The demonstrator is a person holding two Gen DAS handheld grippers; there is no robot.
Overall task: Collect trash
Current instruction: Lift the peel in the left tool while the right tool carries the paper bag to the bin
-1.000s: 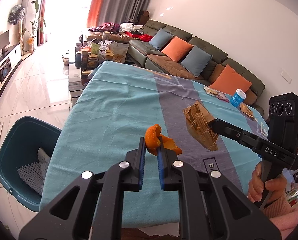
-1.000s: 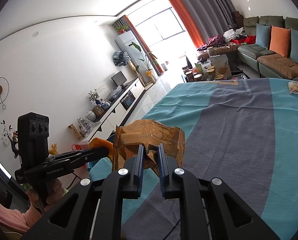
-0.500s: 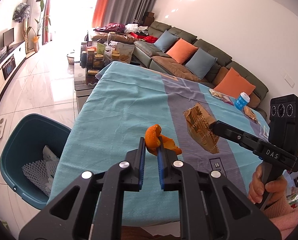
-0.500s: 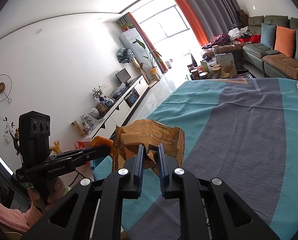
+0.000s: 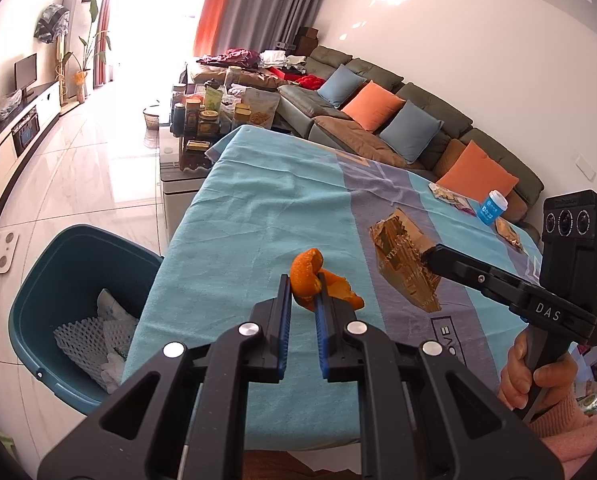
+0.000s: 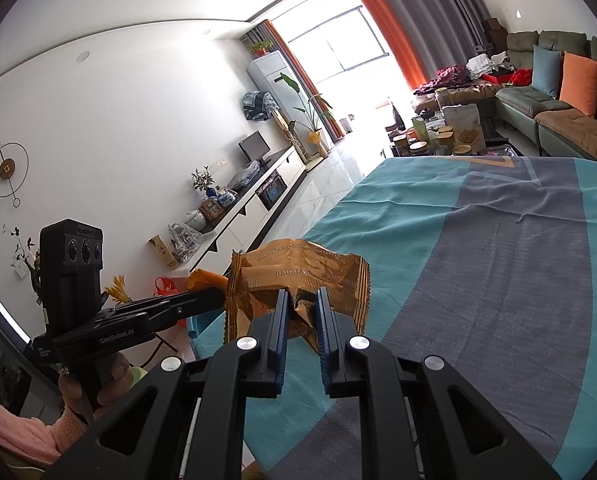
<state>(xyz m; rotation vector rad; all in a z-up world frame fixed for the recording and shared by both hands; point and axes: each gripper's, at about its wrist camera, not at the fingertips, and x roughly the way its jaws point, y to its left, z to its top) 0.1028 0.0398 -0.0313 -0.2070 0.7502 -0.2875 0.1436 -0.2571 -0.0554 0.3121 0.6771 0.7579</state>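
My left gripper point(image 5: 301, 294) is shut on a curled orange peel point(image 5: 308, 278), held above the front part of the table with the teal and grey cloth point(image 5: 258, 216). To its right, my right gripper point(image 5: 428, 254) holds a crumpled golden snack wrapper point(image 5: 402, 254) in the air. In the right wrist view the right gripper point(image 6: 301, 308) is shut on that golden wrapper point(image 6: 298, 268), and the left gripper point(image 6: 214, 298) shows at the left with the orange peel point(image 6: 204, 279) at its tip. A teal trash bin point(image 5: 58, 280) stands on the floor left of the table, with white foam netting point(image 5: 78, 334) inside.
More litter lies at the table's far right: a blue-and-white cup point(image 5: 492, 208) and snack packets point(image 5: 448, 196). A low table crowded with jars point(image 5: 206, 120) stands behind, a sofa with cushions point(image 5: 398, 120) along the right wall. A white scale point(image 5: 0, 254) lies on the tiled floor.
Both grippers keep their hold and stay nearly still. The view has drifted slightly, so the bin and table edge sit a little further right in the left wrist view.
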